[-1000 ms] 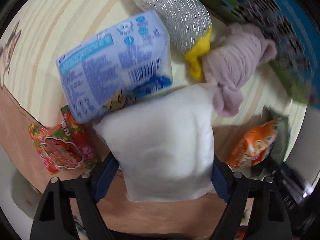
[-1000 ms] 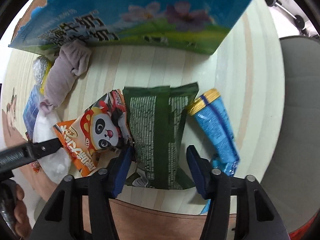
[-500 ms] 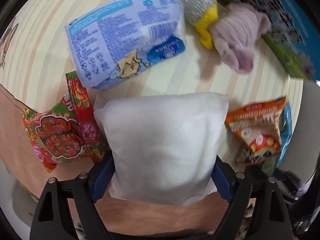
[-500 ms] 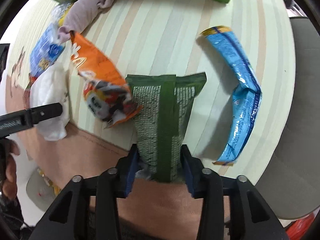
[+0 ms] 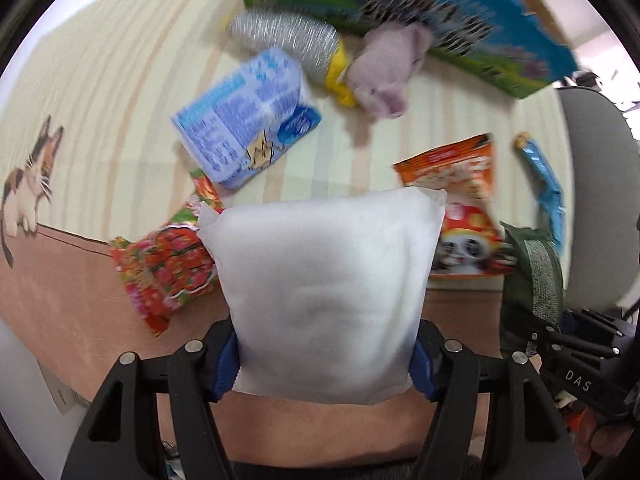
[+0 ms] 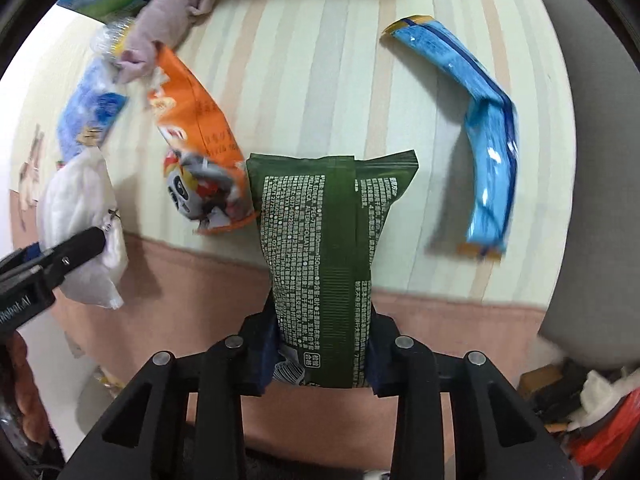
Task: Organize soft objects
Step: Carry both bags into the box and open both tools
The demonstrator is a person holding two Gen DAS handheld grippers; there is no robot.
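Observation:
My left gripper (image 5: 324,364) is shut on a white soft pillow pack (image 5: 320,288) and holds it above the near table edge; it also shows in the right wrist view (image 6: 78,224). My right gripper (image 6: 320,356) is shut on a green snack bag (image 6: 324,248), lifted above the table; it also shows in the left wrist view (image 5: 536,268). On the table lie an orange panda snack bag (image 6: 200,152), a blue tissue pack (image 5: 244,124), a pink cloth (image 5: 384,76), a silver scrubber (image 5: 284,40), a red flowered packet (image 5: 164,260) and a long blue packet (image 6: 480,132).
A blue and green cardboard box (image 5: 420,12) stands along the far side of the striped table (image 6: 320,60). A grey chair (image 6: 600,160) is at the right. A cat picture (image 5: 28,184) marks the cloth at the left.
Both grippers have pulled back toward the near edge and risen with their loads. The right gripper closed on the green bag and lifted it; the orange panda bag tipped off to the left.

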